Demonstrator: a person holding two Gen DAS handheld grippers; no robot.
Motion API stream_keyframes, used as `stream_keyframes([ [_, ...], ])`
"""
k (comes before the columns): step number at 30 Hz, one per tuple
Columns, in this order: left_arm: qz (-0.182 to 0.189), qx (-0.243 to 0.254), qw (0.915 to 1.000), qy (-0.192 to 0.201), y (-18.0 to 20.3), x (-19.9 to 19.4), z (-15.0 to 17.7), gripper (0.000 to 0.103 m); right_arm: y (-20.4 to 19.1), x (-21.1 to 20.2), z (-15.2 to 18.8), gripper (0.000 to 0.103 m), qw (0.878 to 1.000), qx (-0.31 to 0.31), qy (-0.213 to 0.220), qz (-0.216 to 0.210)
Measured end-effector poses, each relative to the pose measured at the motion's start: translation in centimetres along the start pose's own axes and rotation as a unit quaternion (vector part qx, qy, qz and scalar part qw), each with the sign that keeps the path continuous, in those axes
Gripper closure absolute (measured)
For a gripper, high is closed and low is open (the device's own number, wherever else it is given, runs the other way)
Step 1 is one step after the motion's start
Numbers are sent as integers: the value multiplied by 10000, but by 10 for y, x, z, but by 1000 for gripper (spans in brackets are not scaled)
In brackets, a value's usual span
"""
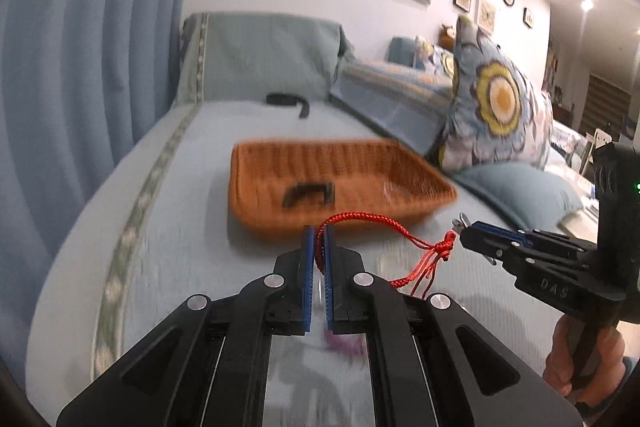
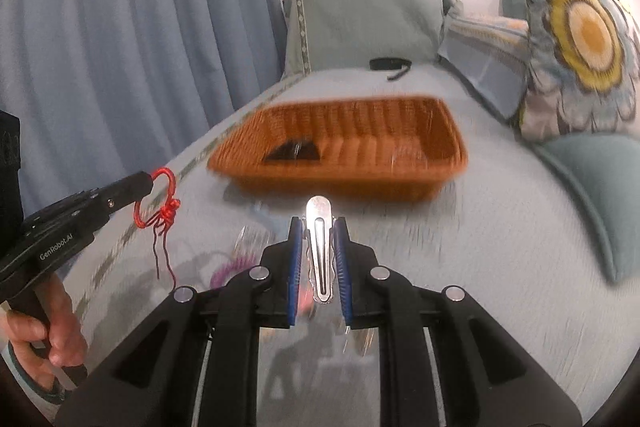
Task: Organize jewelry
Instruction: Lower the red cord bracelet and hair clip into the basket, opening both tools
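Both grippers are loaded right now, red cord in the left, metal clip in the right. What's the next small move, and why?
Probably carry the left gripper forward over the wicker basket and open it there. It is shut on the red cord bracelet, the basket lies just ahead and below, and a dark item already sits inside. The right gripper, shut on the metal hair clip, could follow.

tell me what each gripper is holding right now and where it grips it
The left gripper pinches the red cord bracelet on its loop, away from the knot. The right gripper clamps the silver hair clip by its two long sides.
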State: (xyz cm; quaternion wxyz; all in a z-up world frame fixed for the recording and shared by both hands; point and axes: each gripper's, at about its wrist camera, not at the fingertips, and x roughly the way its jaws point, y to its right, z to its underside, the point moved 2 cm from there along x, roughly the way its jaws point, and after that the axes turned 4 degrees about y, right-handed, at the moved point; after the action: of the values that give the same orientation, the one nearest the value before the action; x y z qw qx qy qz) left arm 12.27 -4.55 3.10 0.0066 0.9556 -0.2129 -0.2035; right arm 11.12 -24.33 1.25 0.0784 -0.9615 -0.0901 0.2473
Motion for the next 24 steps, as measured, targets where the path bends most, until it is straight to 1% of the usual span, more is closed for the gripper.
stream_keyframes([
  [4,-3,-125,9999,40,-4,40,-31,101,14,33,-32,89,9998,-119,-78,134],
  [9,-139,-213,9997,-42,-11,87,-48,101,38,83,-59,89,9990,94,-386,220],
  [10,-197,-204,9996,-88,-11,99,-50,101,42,90,-60,89,9986,139,-445,229],
  [12,-270,-200,9993,-160,-13,116,-51,101,52,112,-62,89,9969,302,-705,195],
  [15,-345,-217,9988,-275,-16,135,-48,101,63,130,-62,89,9942,508,-939,126],
  [19,-415,-231,9981,-401,-21,150,-42,101,66,141,-59,89,9934,482,-1021,195],
  [24,-436,-215,9975,-519,-22,157,-35,100,59,151,-53,89,9912,456,-1222,203],
])
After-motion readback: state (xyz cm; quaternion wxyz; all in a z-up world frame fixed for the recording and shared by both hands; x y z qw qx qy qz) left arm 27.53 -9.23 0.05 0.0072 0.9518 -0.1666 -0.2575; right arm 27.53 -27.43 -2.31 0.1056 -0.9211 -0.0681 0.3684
